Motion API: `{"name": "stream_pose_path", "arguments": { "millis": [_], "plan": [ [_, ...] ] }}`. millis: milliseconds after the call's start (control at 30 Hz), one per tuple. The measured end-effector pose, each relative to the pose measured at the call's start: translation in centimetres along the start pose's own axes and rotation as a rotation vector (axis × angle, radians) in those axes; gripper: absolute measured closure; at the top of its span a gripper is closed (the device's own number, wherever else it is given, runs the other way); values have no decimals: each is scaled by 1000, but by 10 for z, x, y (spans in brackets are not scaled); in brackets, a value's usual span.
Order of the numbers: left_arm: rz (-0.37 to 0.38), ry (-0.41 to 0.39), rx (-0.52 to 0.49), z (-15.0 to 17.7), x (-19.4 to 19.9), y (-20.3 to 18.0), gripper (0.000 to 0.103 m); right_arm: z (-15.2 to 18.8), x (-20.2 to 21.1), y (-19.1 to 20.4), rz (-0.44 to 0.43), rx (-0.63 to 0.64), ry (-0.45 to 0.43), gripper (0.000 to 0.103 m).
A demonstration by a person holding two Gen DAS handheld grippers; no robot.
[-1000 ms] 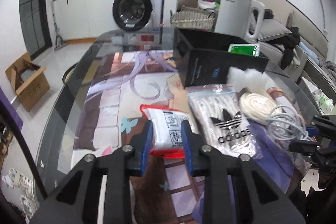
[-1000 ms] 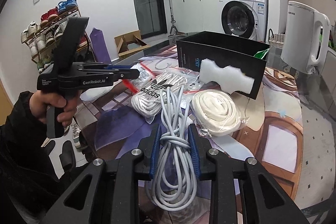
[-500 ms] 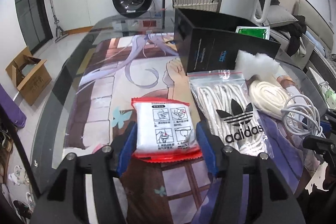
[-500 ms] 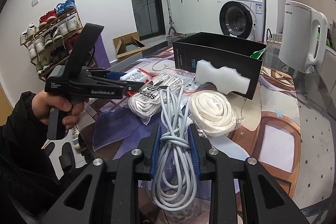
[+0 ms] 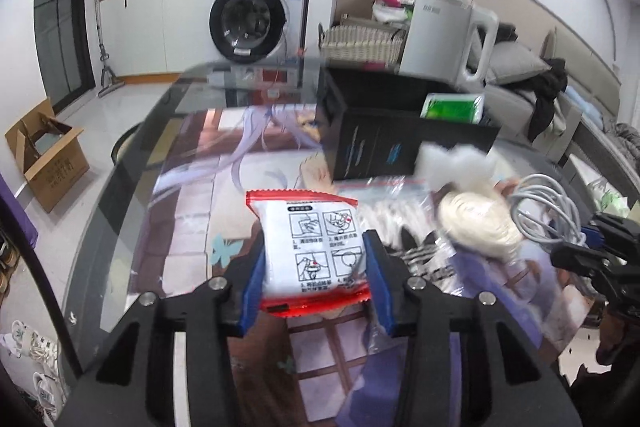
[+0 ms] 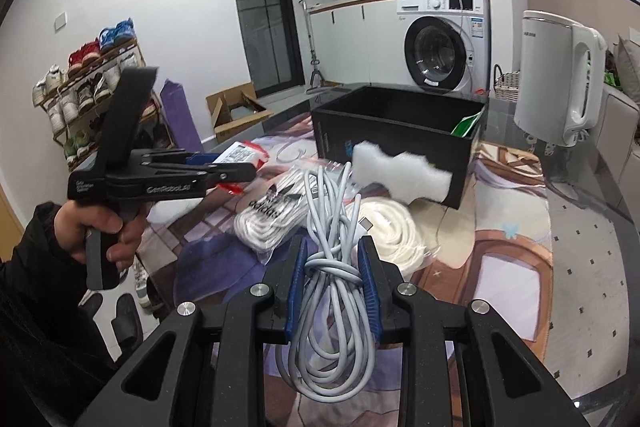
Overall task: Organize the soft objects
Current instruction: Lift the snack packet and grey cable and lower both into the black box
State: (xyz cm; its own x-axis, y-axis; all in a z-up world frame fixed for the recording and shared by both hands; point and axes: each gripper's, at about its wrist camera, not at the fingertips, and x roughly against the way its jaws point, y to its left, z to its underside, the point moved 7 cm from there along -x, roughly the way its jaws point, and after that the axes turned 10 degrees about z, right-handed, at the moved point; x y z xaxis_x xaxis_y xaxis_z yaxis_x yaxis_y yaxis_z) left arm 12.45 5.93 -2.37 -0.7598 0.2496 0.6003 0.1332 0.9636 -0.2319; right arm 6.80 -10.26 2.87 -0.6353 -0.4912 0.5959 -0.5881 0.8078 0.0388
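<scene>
The packet has been lifted off the mat since the earlier frame, pinched in the left gripper. The cable is clamped in the right gripper. The box lies ahead-right, nearer the right gripper; its floor is hidden.

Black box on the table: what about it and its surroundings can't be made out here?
- Black box interior: its walls hide all but a green packet corner, both views.
- Box print: blurred, left wrist view.
- Adidas bag: partly behind the grey cable, right wrist view.
</scene>
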Motion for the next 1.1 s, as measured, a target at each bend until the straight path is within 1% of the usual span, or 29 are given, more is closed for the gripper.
{"name": "stream_pose_path", "arguments": {
  "millis": [133, 233, 533, 667, 833, 1100],
  "plan": [
    [23, -48, -10, -13, 14, -11, 59, -12, 3, -12, 17, -47, -34, 77],
    [38, -74, -17, -21, 21, -20, 59, -24, 5, -19, 30, -58, -57, 77],
    [90, -116, -54, -49, 24, -47, 59, -61, 4, -29, 44, -84, -112, 77],
    [116, -118, -71, -61, 15, -56, 59, -76, -2, -35, 56, -85, -116, 77],
    [144, -119, -62, -78, 0, -60, 58, -92, -17, -42, 71, -81, -106, 77],
    [159, -121, -74, -104, -31, -65, 58, -109, -48, -52, 90, -91, -90, 77]
  ]
}}
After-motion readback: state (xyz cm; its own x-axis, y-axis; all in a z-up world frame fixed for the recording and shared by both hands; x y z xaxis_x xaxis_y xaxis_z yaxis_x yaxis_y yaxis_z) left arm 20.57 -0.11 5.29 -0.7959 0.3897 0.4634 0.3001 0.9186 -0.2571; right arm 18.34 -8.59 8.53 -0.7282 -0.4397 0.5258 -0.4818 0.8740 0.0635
